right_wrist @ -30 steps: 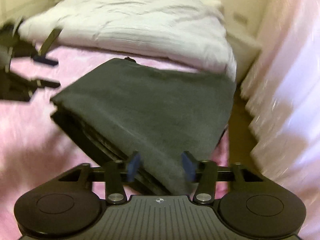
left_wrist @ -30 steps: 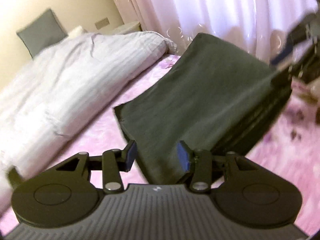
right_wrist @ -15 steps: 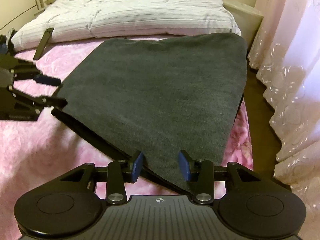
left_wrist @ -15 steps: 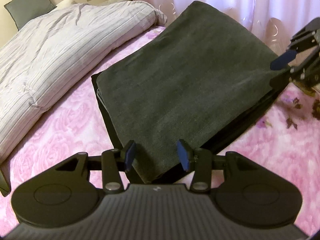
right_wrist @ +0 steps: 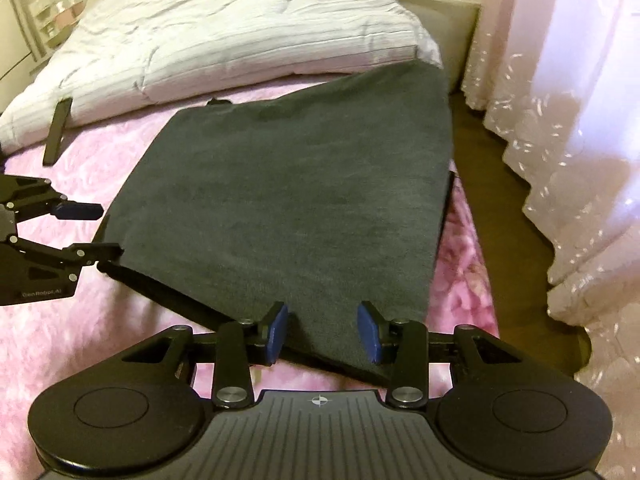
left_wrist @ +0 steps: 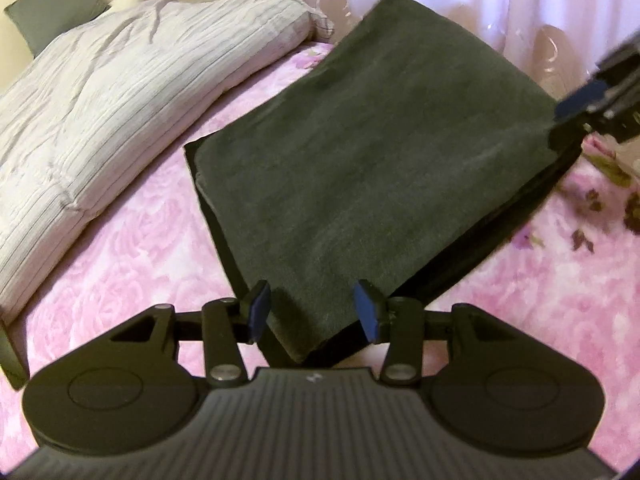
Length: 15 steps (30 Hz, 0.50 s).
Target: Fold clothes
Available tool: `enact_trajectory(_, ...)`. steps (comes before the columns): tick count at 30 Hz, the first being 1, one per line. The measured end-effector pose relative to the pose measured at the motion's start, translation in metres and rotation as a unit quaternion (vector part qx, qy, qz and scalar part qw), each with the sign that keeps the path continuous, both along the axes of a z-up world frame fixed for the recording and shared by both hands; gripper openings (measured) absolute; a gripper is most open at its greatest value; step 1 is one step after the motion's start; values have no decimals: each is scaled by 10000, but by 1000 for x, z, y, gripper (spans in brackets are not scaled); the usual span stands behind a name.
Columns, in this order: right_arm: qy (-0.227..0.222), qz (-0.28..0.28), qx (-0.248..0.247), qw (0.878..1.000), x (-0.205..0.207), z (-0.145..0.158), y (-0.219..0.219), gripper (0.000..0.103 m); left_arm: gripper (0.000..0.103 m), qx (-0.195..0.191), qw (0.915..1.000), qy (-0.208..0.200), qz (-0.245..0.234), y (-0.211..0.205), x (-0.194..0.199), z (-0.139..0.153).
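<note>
Garment (left_wrist: 372, 168) folded on bed (left_wrist: 132, 264); both grippers (left_wrist: 312, 316) (right_wrist: 323, 332), fingers apart, straddle its near corners; we lift both evenly.

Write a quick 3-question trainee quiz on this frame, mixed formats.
1. True or false: the left hand-held gripper has its fingers spread, with a corner of the dark grey garment lying between them.
2. Multiple choice: what lies directly under the garment? A) bare wood floor B) pink flowered bedspread C) striped duvet
3. Fill in: the right hand-held gripper is ____ (open/shut).

Key: 1 true; 2 B; 3 open
</note>
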State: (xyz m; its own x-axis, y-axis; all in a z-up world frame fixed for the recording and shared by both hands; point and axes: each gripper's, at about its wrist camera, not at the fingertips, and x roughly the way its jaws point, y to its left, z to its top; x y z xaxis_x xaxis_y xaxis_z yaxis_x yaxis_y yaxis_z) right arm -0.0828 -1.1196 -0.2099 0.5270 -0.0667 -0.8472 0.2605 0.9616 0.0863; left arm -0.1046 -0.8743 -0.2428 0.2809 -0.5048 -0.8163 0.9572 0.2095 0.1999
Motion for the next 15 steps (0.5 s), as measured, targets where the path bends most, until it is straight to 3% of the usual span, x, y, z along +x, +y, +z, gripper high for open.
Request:
enact_trajectory(1, 22, -71, -5, 10000, -4, 2, 1, 50, 50, -30, 9999, 59, 85, 3, 0, 4)
enact_trajectory(2, 54, -147, -41, 9999, -8, 4, 2, 71, 53, -69, 9997, 137, 176, 6, -1, 8)
enact_trajectory(3, 86, -221, -100, 9997, -12, 6, 5, 79, 55, -112, 9993, 226, 272, 11, -3, 12)
enact_trajectory(5, 143, -292, -78, 9994, -23, 10, 12, 79, 75, -223, 9980, 415, 417, 20, -8, 18)
enact_trajectory(7, 238, -423, 65, 9988, -33, 13, 17, 79, 85, -299, 9959, 602, 603, 30, -15, 25)
enact_trajectory(11, 437, -914, 354, 9942, -51, 24, 23, 81, 100, -411, 9872, 804, 1313, 49, -25, 44)
enact_trajectory(15, 374, -1215, 538, 9904, -70, 47, 31, 82, 101, -505, 9753, 1046, 1876, 66, -42, 67)
